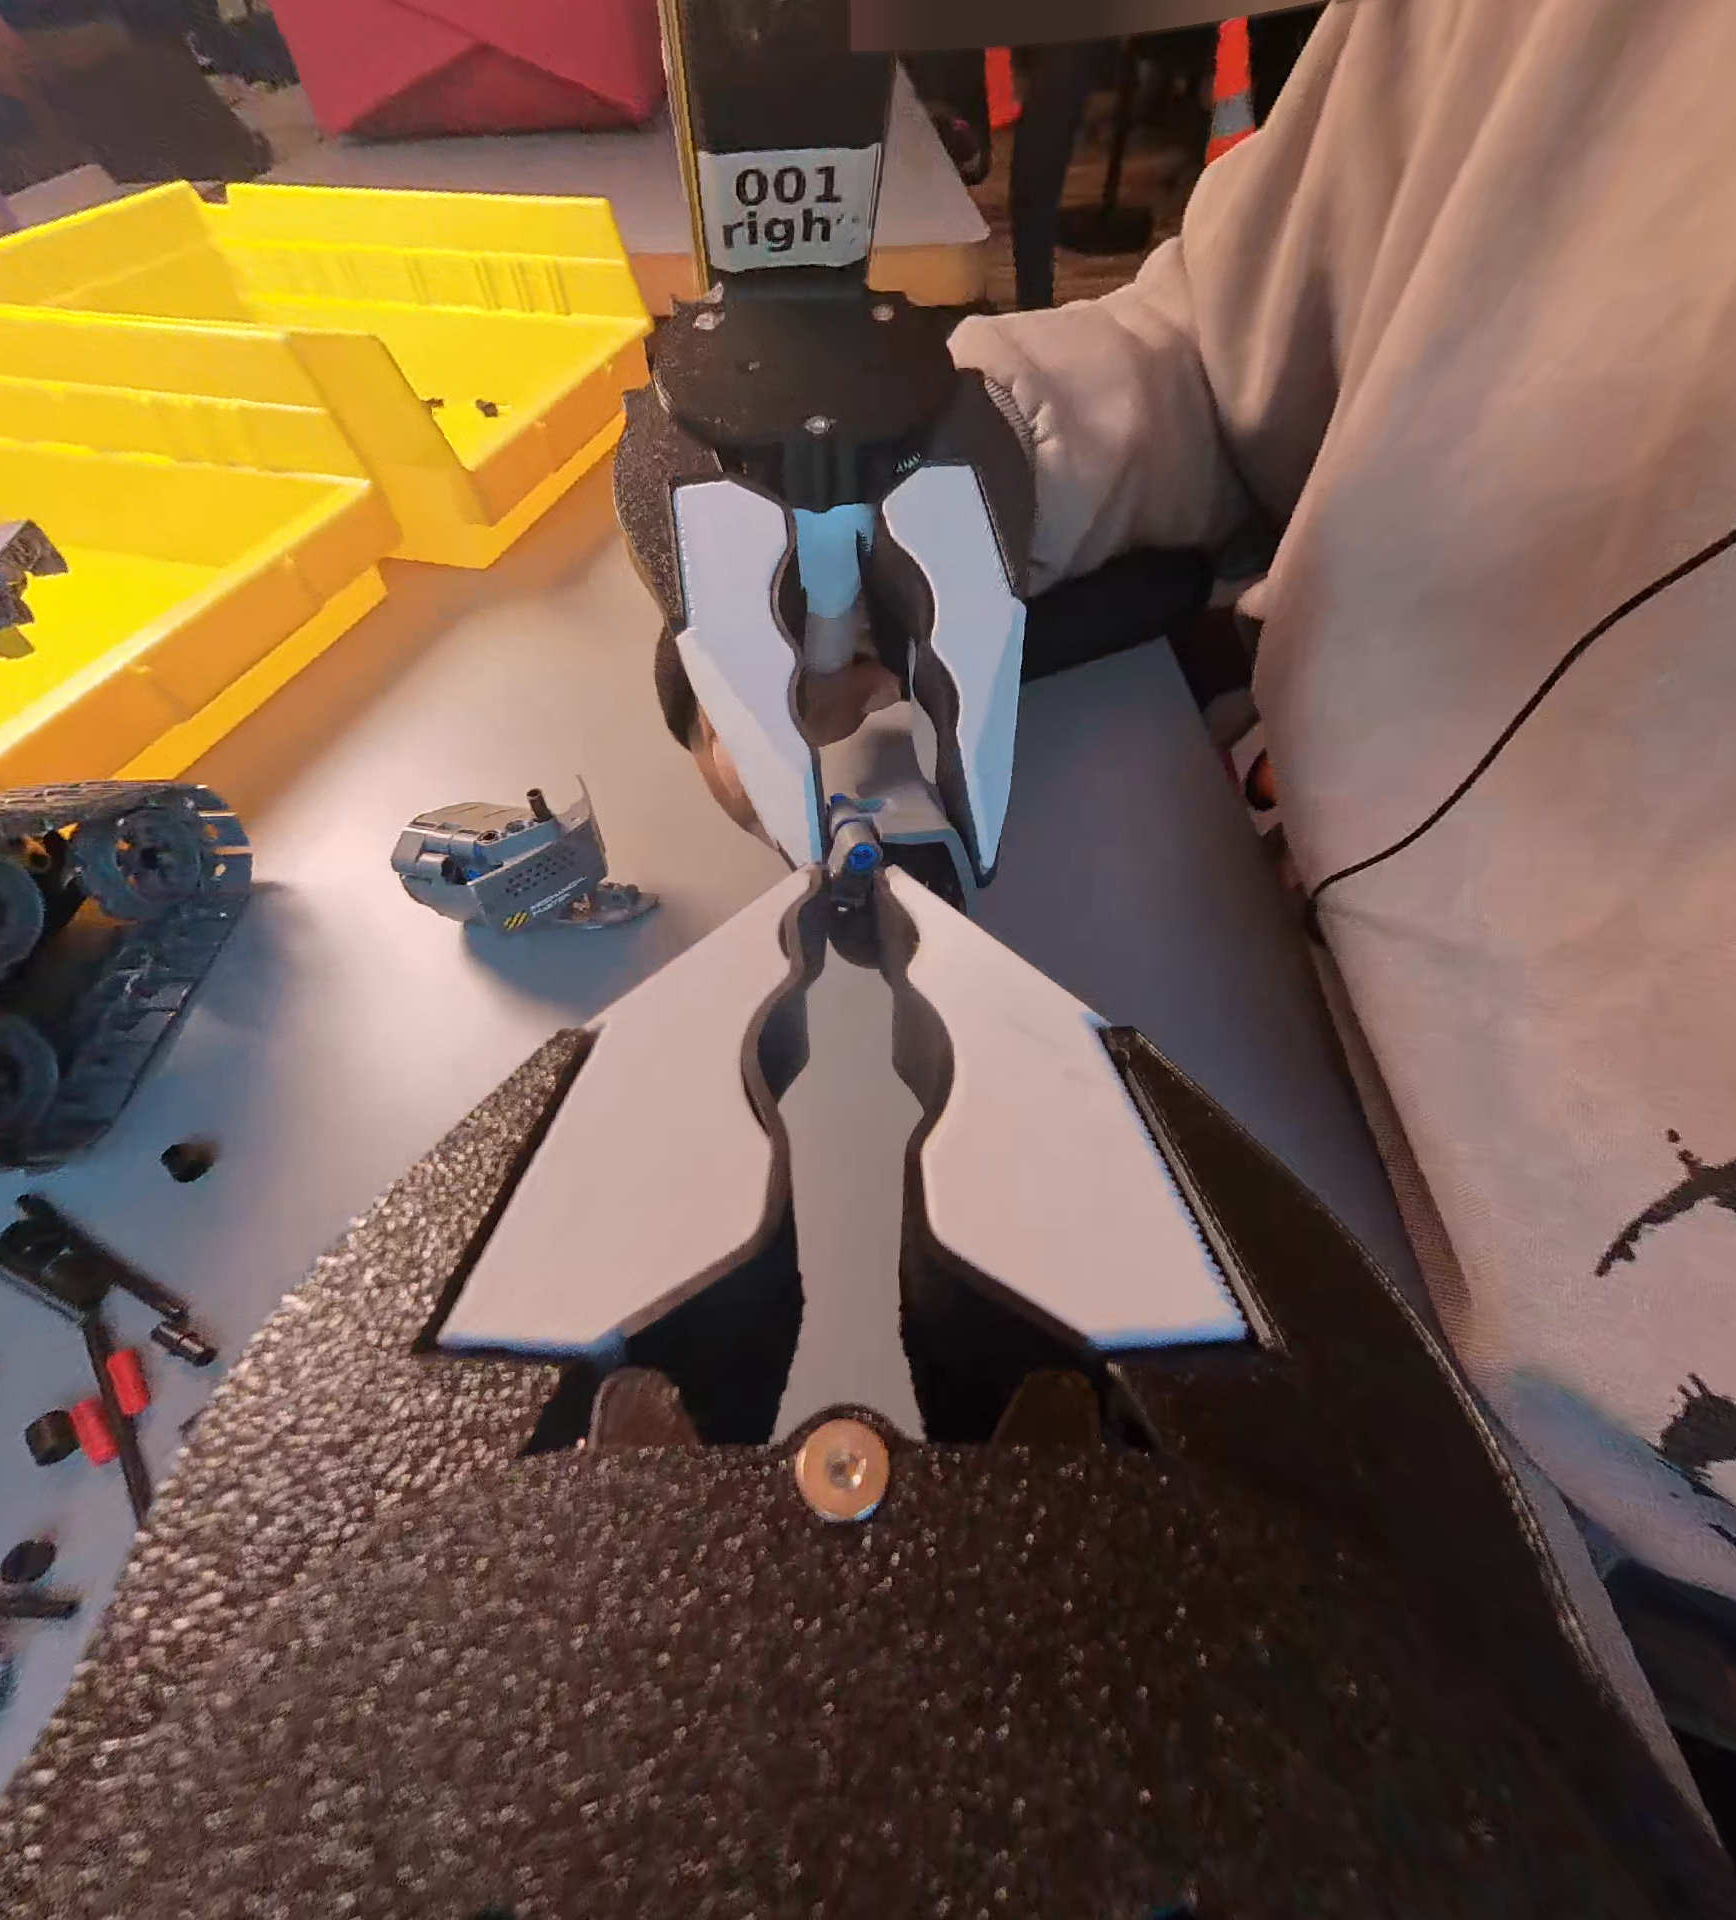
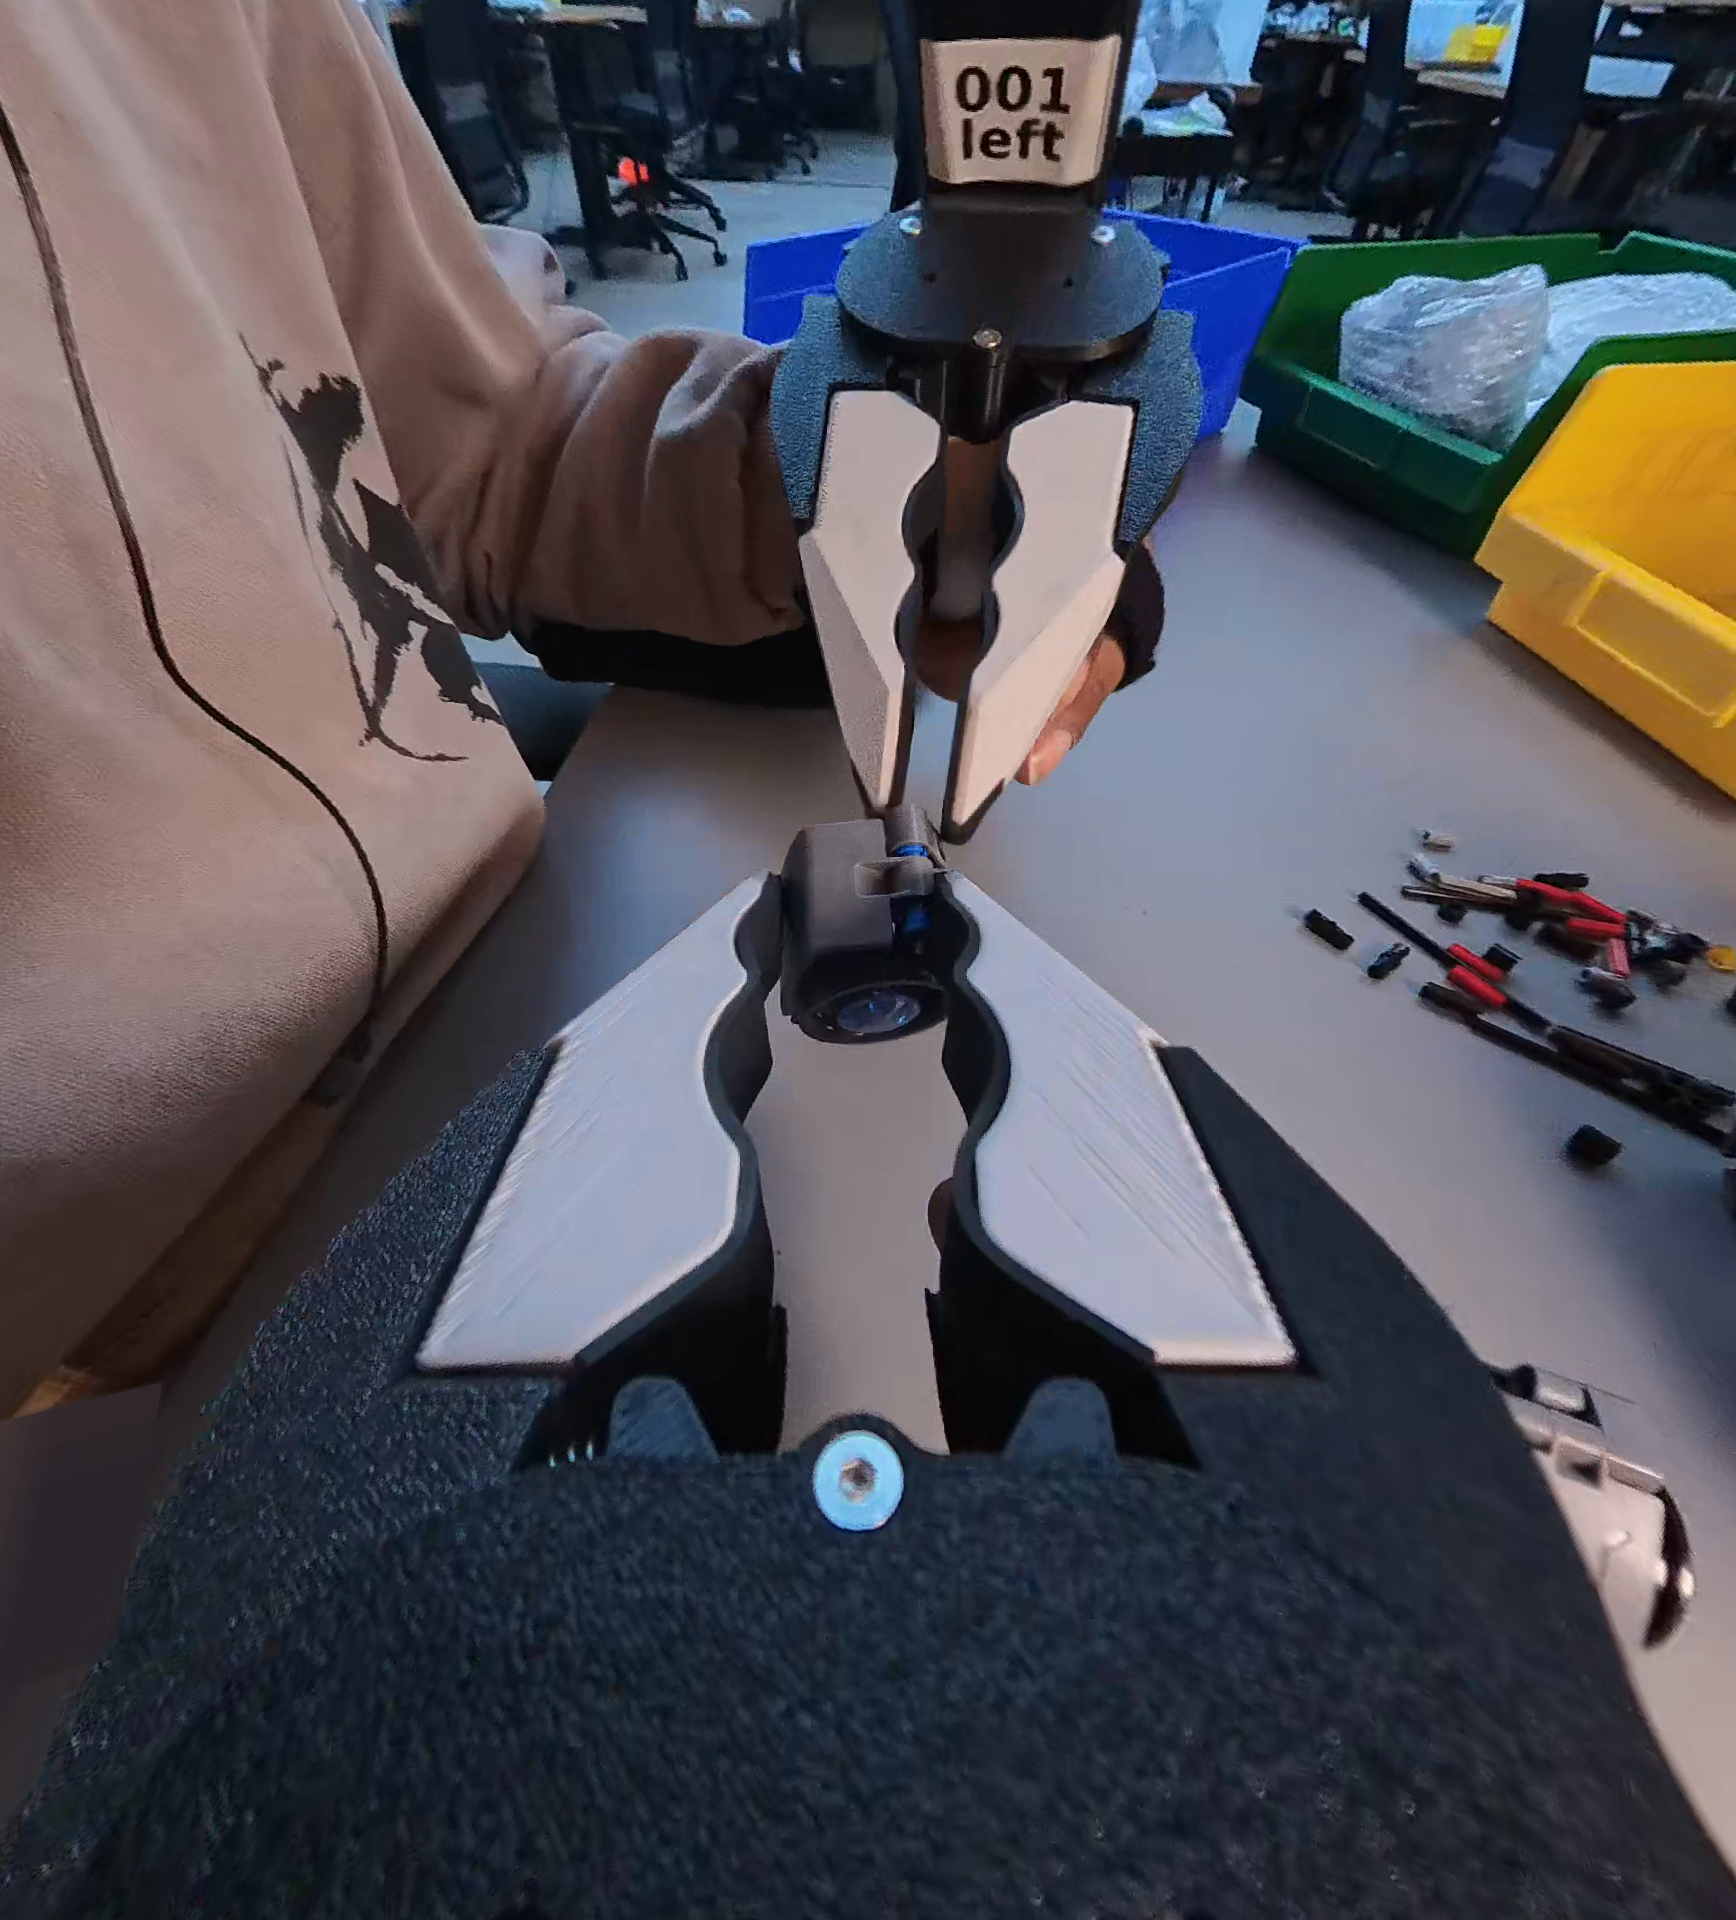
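My left gripper is shut on a small grey connector with a blue pin, held just above the grey table. My right gripper faces it tip to tip and is shut on a dark grey block with a round end. The connector meets the top corner of the block. In the right wrist view the left gripper comes in from above. In the left wrist view the right gripper does the same, with the block partly hidden between its fingers.
Yellow bins, a tracked toy vehicle, a small grey sub-assembly and loose black and red parts lie on the left. Green, blue and yellow bins stand opposite. A person's beige sweater is close by. Both grippers' tips are close together, under 4 cm apart. Left tips and right tips are each some 25 cm from the tracked toy vehicle.
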### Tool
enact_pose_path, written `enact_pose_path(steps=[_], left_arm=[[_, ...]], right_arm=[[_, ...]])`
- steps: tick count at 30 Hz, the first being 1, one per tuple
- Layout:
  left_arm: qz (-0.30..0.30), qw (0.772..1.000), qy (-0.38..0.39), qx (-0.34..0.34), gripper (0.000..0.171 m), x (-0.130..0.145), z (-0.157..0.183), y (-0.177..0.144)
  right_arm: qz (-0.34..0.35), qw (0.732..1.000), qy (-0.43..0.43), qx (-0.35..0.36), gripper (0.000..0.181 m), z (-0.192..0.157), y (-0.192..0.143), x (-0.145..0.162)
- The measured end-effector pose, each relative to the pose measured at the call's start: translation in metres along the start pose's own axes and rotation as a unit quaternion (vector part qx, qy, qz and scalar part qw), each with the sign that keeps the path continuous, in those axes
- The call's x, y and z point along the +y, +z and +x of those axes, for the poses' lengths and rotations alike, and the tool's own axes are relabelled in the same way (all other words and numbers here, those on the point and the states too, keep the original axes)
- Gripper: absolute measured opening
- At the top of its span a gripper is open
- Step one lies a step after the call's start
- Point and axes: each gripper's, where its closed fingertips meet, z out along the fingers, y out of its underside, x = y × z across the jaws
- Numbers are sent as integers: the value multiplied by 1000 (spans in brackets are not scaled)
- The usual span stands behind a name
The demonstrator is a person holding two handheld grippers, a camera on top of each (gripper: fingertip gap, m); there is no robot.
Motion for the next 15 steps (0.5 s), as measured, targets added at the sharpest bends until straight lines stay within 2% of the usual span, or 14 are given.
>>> enact_pose_path(steps=[7, 10, 12, 15], left_arm=[[-14, 1000, 16, 12, 8, 8, 6, 5], [-37, 999, 22, 12, 21, 18, 6, 8], [-39, 999, 15, 16, 19, 20, 6, 11], [-73, 997, 19, 21, 8, 35, 8, 20]], right_arm=[[-32, 999, 24, -36, 28, -9, 4, 11], [-60, 996, 46, -37, 28, -6, 7, 22], [-84, 994, 52, -42, 28, -7, 8, 29], [-125, 991, 41, -33, 28, -8, 11, 39]])
